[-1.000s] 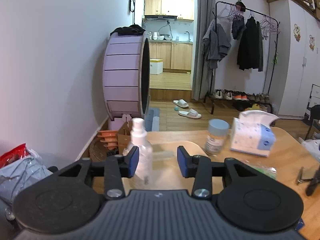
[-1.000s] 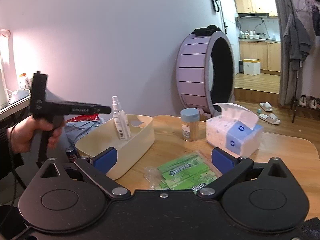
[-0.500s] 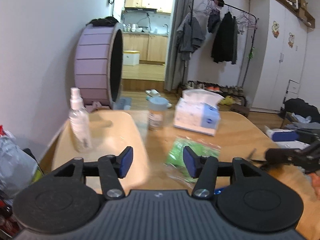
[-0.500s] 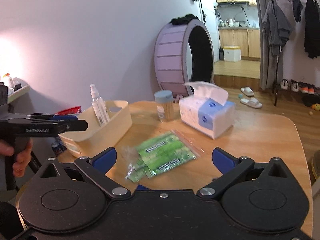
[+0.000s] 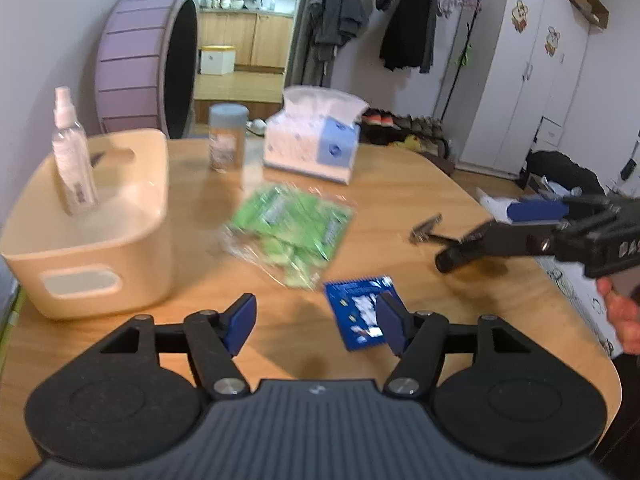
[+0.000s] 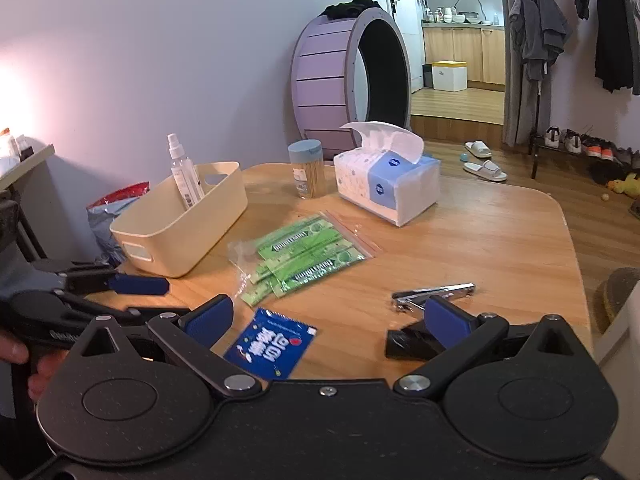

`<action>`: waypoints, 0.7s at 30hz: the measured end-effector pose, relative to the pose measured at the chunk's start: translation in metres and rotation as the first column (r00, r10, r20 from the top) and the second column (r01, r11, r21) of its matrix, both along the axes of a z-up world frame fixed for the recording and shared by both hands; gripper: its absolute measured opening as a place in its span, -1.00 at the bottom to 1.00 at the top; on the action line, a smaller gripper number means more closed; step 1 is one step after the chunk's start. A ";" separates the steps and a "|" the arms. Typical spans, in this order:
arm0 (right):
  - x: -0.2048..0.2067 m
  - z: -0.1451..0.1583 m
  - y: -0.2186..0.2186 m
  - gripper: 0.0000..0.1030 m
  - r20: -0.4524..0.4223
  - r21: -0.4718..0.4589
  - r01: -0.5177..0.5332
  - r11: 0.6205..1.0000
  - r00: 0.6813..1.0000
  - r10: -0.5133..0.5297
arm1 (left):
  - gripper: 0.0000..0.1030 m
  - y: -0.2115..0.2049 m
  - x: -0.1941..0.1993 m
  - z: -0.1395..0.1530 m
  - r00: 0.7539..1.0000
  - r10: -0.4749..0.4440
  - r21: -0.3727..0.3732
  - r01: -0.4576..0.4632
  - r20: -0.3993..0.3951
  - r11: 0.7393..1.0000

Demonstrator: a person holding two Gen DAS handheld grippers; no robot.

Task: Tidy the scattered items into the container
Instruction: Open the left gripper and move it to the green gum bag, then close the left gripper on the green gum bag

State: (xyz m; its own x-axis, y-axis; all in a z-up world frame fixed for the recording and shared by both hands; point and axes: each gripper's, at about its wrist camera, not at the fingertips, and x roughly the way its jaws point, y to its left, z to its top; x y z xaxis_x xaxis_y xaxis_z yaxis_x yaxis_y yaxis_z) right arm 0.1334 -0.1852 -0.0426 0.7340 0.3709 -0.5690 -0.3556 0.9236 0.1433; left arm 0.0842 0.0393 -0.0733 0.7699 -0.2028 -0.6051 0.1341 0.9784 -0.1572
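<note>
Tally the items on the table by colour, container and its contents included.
Cream: 1, the bin
Clear: 1, spray bottle in the bin
Green: 1, sachet bag
Blue: 2, packet, blue-lidded jar
White: 1, tissue pack
Silver: 1, nail clipper
Total: 7

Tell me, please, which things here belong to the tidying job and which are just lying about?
Job:
cream bin
spray bottle, already inside
green sachet bag
blue packet
nail clipper
toothpick jar
tissue pack

Lying about:
purple wheel
clothes rack
slippers

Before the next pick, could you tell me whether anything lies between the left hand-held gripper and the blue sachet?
Nothing visible does. The left hand-held gripper, jaws opening and empty, hovers just short of the blue sachet; only bare table lies between.
</note>
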 end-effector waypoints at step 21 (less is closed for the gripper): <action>-0.010 -0.006 -0.032 1.00 -0.007 0.087 0.061 0.994 0.998 -0.060 | 0.26 -0.010 0.073 0.006 0.999 0.051 0.124 -0.053 0.017 0.991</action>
State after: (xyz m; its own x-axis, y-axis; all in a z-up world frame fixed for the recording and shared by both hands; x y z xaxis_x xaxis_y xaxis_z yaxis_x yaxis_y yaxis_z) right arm 0.1235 -0.2175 -0.0491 0.7543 0.3745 -0.5392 -0.2989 0.9272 0.2258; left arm 0.1569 0.0289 -0.0668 0.7861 -0.0862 -0.6121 0.0839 0.9959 -0.0326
